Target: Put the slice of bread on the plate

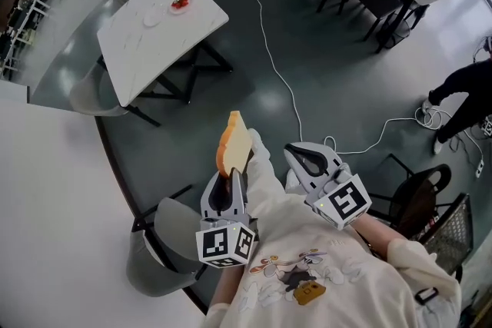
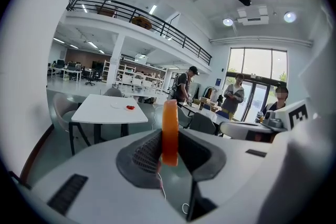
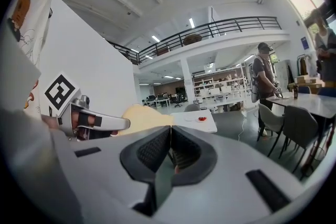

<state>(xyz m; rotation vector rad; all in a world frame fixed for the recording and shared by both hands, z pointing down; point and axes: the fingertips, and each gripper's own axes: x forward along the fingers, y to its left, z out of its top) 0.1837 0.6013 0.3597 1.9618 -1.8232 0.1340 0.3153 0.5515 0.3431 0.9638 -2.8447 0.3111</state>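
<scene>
Left gripper [image 2: 169,147] clamped on the slice of bread [image 2: 169,131]; right gripper [image 3: 169,136] closed on nothing.

Pinches the slice by its lower edge between the left jaws' dark ribbed pads, upright, with the brown crust edge-on in the left gripper view and the pale face turned toward the right gripper. Holds the right jaws pressed together, empty, just beside the left gripper and in front of the person's cream shirt [image 1: 307,273]. Carries the bread in mid-air over grey floor, well apart from the white table [image 1: 123,50] ahead, with a small white plate [image 1: 151,19] and something red [image 1: 180,4] near each other on it. Shows a grey chair [image 1: 165,253] below the left gripper, a white cable [image 1: 273,57] across the floor, and people [image 2: 184,86] standing by farther tables.
</scene>
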